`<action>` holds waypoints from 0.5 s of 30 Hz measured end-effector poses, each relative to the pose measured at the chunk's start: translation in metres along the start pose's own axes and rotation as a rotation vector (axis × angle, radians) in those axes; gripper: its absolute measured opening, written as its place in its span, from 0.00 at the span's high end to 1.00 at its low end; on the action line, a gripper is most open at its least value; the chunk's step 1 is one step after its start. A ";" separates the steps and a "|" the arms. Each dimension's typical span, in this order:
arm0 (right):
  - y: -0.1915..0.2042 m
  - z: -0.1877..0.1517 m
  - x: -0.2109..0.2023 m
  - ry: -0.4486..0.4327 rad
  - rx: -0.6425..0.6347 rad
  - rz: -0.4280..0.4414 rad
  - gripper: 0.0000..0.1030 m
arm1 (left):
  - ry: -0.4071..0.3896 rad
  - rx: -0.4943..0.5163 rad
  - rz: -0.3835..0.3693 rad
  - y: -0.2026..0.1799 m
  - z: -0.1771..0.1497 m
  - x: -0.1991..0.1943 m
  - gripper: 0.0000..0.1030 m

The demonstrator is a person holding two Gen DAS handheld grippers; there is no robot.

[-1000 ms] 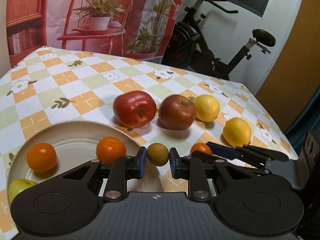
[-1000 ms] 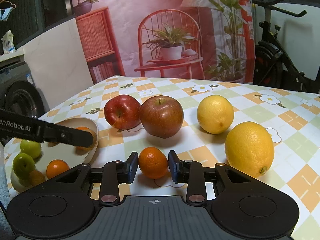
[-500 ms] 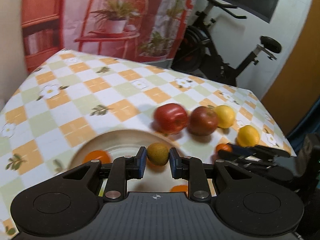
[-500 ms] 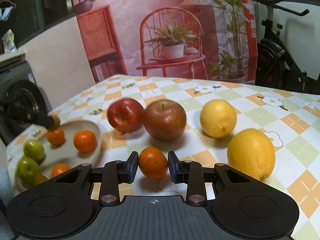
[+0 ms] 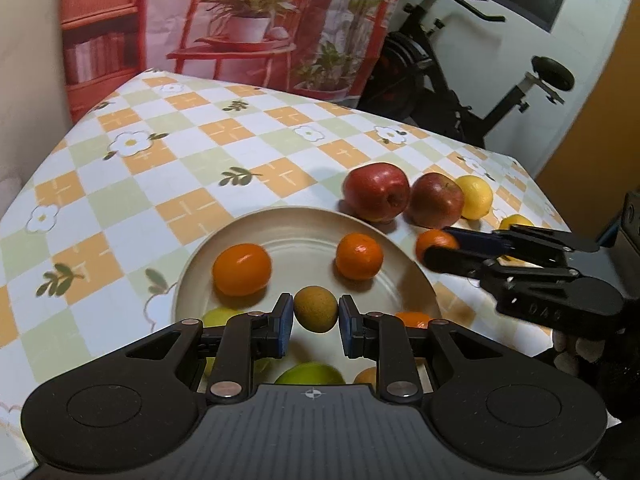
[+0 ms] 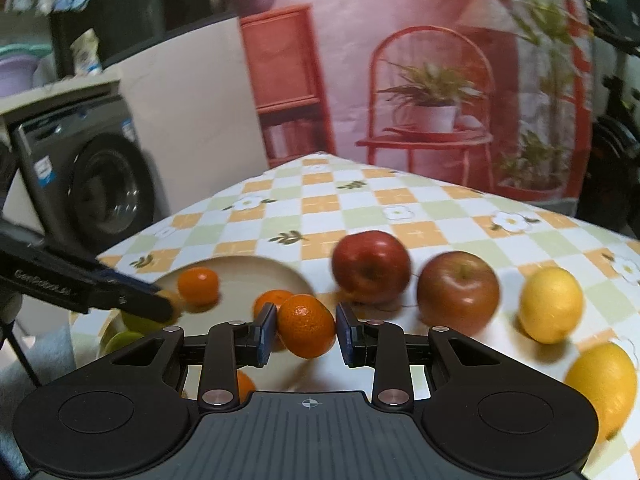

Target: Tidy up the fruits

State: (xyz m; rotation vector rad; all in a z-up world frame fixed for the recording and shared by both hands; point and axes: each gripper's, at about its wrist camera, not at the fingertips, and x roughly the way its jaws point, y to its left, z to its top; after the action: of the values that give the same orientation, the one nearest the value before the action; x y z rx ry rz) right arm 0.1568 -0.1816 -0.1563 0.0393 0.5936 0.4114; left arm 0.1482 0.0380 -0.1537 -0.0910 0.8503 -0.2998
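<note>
The right wrist view shows pale lettering along the side of the black left gripper (image 6: 162, 308), on its finger arm at the left edge; it is blurred, and reads roughly "GenRobot.AI", though the letters are not sharp enough to be sure. In the left wrist view, embossed characters stand on the black body of the right gripper (image 5: 438, 250), looking like "046", faint and tilted. The small blue stickers on the dark grey front-loading washing machine (image 6: 86, 184) are too blurred to read.

Glossy cream plate (image 5: 224, 248), waxy shiny apples (image 5: 376, 191), matt black plastic gripper (image 5: 314, 314) body
</note>
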 end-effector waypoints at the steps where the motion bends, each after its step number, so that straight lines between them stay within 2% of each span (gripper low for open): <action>1: 0.003 0.000 0.002 0.007 -0.008 0.003 0.72 | 0.001 0.008 -0.004 0.000 0.000 0.002 0.75; 5: 0.011 -0.002 0.006 0.032 -0.031 0.018 0.72 | 0.019 0.023 -0.009 0.000 -0.003 0.008 0.75; 10: 0.019 -0.005 0.015 0.073 -0.055 0.036 0.72 | 0.040 0.079 0.019 -0.006 -0.012 0.013 0.75; 15: 0.022 -0.009 0.019 0.091 -0.056 0.039 0.72 | 0.051 0.085 0.007 -0.005 -0.015 0.014 0.75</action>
State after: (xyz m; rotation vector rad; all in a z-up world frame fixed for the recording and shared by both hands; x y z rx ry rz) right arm 0.1582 -0.1552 -0.1705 -0.0216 0.6713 0.4693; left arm 0.1440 0.0295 -0.1725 -0.0018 0.8876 -0.3326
